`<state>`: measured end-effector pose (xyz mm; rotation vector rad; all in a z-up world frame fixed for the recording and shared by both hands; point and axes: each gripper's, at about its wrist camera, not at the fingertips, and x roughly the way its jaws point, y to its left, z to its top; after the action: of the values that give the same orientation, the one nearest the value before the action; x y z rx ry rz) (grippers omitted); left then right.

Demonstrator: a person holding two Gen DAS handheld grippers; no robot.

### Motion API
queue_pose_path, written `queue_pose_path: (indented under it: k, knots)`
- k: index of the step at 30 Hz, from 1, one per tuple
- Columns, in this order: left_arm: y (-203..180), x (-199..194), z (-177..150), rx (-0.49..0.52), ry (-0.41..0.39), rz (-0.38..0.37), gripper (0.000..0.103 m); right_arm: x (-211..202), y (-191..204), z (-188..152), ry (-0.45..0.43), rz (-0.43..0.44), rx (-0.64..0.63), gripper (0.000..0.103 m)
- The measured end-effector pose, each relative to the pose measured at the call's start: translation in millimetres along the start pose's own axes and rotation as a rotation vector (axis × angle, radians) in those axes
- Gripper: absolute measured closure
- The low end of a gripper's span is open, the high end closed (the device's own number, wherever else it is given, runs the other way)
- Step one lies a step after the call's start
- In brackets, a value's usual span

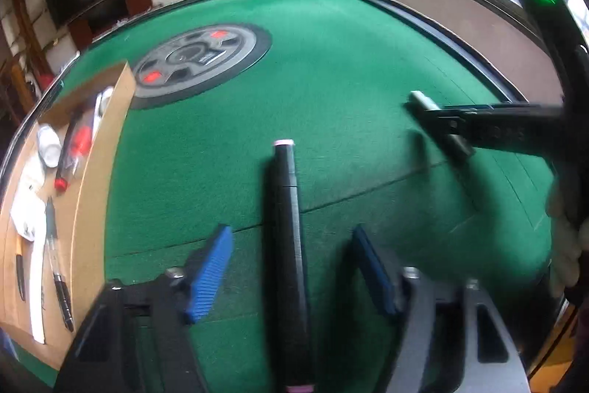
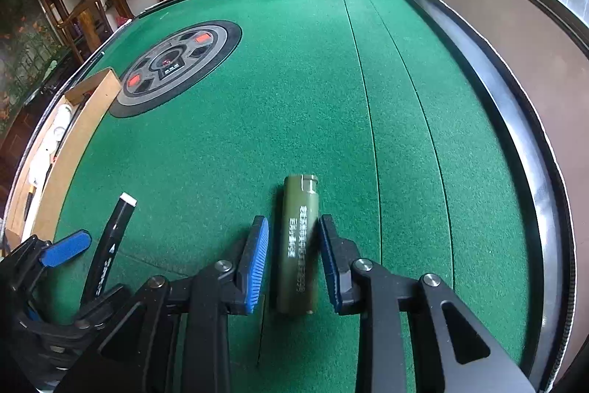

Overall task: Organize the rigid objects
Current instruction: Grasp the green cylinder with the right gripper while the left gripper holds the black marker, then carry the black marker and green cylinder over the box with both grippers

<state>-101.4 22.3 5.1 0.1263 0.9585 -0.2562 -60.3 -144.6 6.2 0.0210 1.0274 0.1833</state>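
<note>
A black marker [image 1: 287, 209] with pink ends lies on the green felt, pointing away from me. It sits between the blue pads of my left gripper [image 1: 291, 238], which is open with felt showing on both sides of the marker. An olive-green lighter [image 2: 294, 253] with white lettering lies lengthwise between the pads of my right gripper [image 2: 293, 220]. The right pad is close against it and a strip of felt shows at the left pad, so that gripper is open. From the left wrist view, the right gripper [image 1: 441, 124] is over the lighter [image 1: 423, 100] at the far right.
An open cardboard box [image 1: 99, 172] at the table's left edge holds pens, red-capped items and white pieces. A round grey disc [image 2: 176, 65] is set into the felt mid-table. A raised dark rim [image 2: 515, 135] borders the table. A gloved hand [image 1: 567, 245] is at the right.
</note>
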Motion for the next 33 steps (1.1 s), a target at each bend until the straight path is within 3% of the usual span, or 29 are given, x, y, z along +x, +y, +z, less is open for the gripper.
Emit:
queue_pose_path:
  k: [2,3,6,9,21,27,33]
  knots:
    - [-3.8,-3.3,0.5,0.012,0.021,-0.012,0.083,-1.6,-2.1,-0.9,0.010,0.014,-0.008,0.076]
    - [-3.8,-3.2,0.7,0.014,0.027,-0.025,0.088,-2.0,-2.6,-1.3,0.012,0.017,-0.014,0.076]
    - [-0.2,-5.4,-2.4,-0.001,0.013,-0.044,0.089,-2.1,1.9,-2.7,0.010,-0.001,-0.050,0.076]
    - [16.4,-8.6,-7.1,-0.078,0.002,-0.117,0.089,-1.3,1.3,-2.6,0.004,0.000,-0.044,0.082]
    - [71.3,-65.3,-14.5,-0.262,-0.178,-0.263,0.089,-14.4,-2.0,-6.5,-0.011,0.126,0.050,0.082]
    - [119.0,-86.8,-29.9,-0.375,-0.226,-0.252,0.088,-36.2,27.6,-0.5,-0.072,0.237,0.002,0.082]
    - [182.0,-106.6,-49.5,-0.497,-0.270,-0.155,0.088,-47.7,65.1,8.8,-0.098,0.319,-0.045,0.082]
